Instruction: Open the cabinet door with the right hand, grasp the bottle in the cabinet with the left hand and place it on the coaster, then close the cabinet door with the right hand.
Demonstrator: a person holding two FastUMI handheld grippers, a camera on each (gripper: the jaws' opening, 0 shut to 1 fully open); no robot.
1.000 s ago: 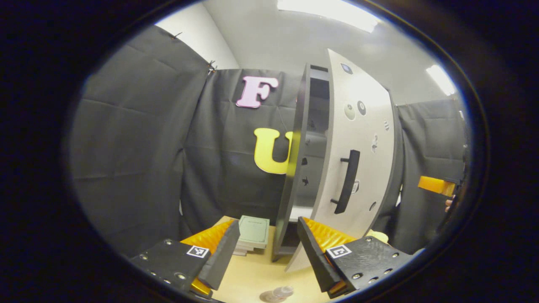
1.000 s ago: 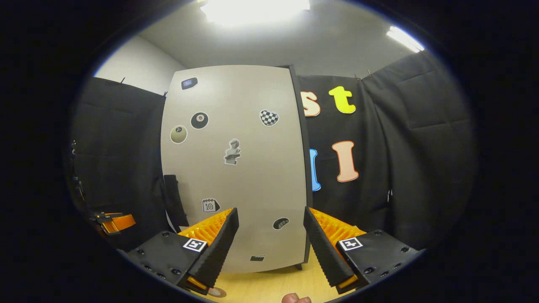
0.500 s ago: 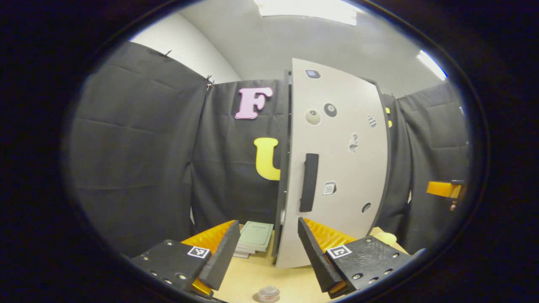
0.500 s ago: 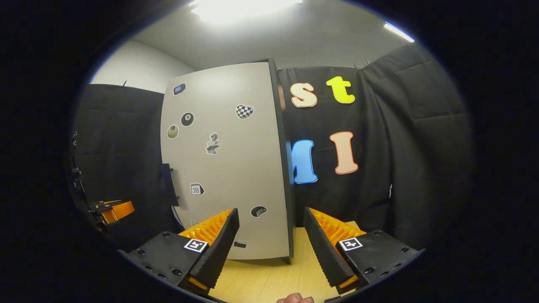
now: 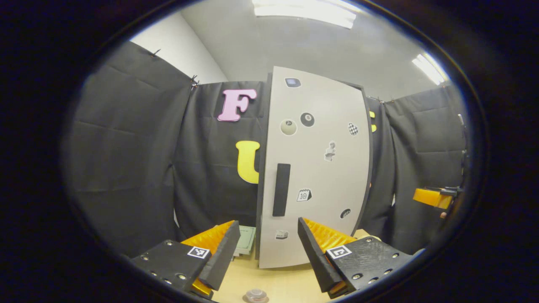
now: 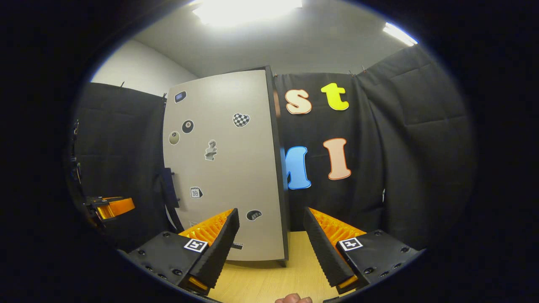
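Note:
The tall cabinet has a grey door [image 5: 324, 176] with stickers and a black vertical handle [image 5: 281, 189], and the door lies flat against the cabinet front. In the left gripper view my left gripper [image 5: 265, 252] is open and empty, a short way in front of the door. Low between its fingers, the clear bottle [image 5: 255, 295] stands on the round coaster on the wooden table [image 5: 286, 284]. In the right gripper view my right gripper [image 6: 269, 244] is open and empty, facing the door [image 6: 223, 168] near its hinge-side edge, without touching it. The handle [image 6: 168, 189] shows edge-on at the door's left.
A stack of green books [image 5: 246, 239] lies on the table left of the cabinet. The right gripper [image 5: 433, 197] shows far right in the left gripper view, the left gripper [image 6: 111, 207] far left in the right gripper view. A fingertip [image 6: 294, 299] pokes in below.
The cabinet door has swung from ajar to flat against the cabinet. Both grippers have drawn back from it and stayed open.

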